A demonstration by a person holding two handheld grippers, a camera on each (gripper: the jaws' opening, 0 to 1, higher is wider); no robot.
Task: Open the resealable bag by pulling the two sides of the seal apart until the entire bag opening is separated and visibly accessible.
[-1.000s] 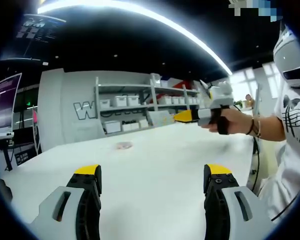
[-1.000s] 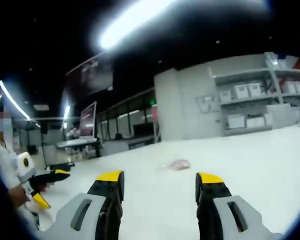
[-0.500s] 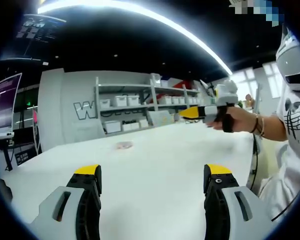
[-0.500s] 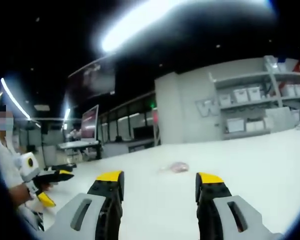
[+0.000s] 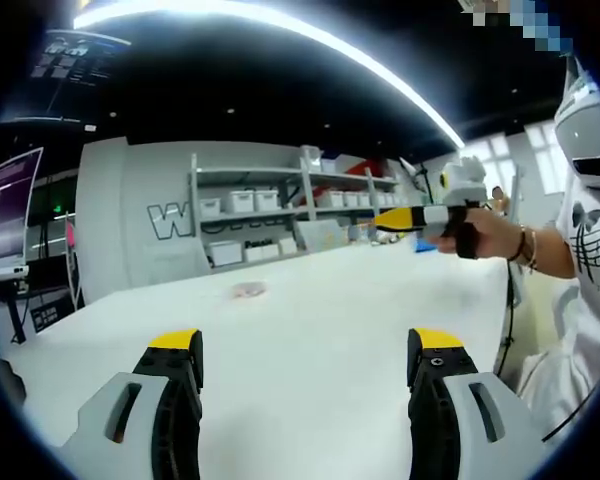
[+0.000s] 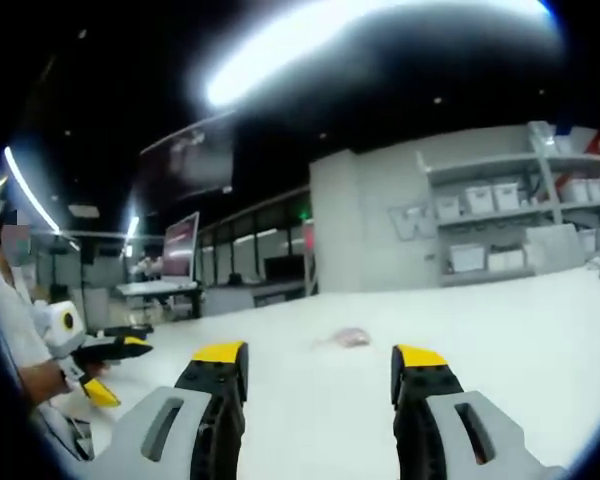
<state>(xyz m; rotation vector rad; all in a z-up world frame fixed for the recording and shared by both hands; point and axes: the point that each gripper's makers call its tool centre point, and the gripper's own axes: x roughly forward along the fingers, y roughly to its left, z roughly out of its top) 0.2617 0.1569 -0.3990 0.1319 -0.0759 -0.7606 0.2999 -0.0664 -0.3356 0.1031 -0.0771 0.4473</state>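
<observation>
Judging from where things lie, nothing of the opening has begun: the bag (image 5: pixel 247 291) rests by itself far out on the white table (image 5: pixel 310 340), a small, pale pinkish packet, too small and blurred to say whether its seal is shut, though nothing suggests it has been touched. In the right gripper view the same bag (image 6: pixel 349 338) lies ahead of the jaws and a little left of their midline, well apart from them, with bare table (image 6: pixel 500 330) between. The left gripper (image 5: pixel 306 372) is held low over the near part of the table with its two yellow-tipped jaws spread wide and nothing between them; the right gripper (image 6: pixel 320 372) is likewise released, jaws wide and empty. In the left gripper view the right gripper (image 5: pixel 417 216) shows from the side in the person's hand (image 5: pixel 485 232), raised above the table's far right side; its jaws point away toward the shelves (image 5: pixel 290 215) and their gap cannot be read from there. In the right gripper view the left gripper (image 6: pixel 105 352) shows at the left edge. What is left is everything: bring both grippers to the bag, take one side of the seal in each, and pull them apart along the whole mouth. My guess is that pinching such thin film lying flat on the table will be the hard part.
</observation>
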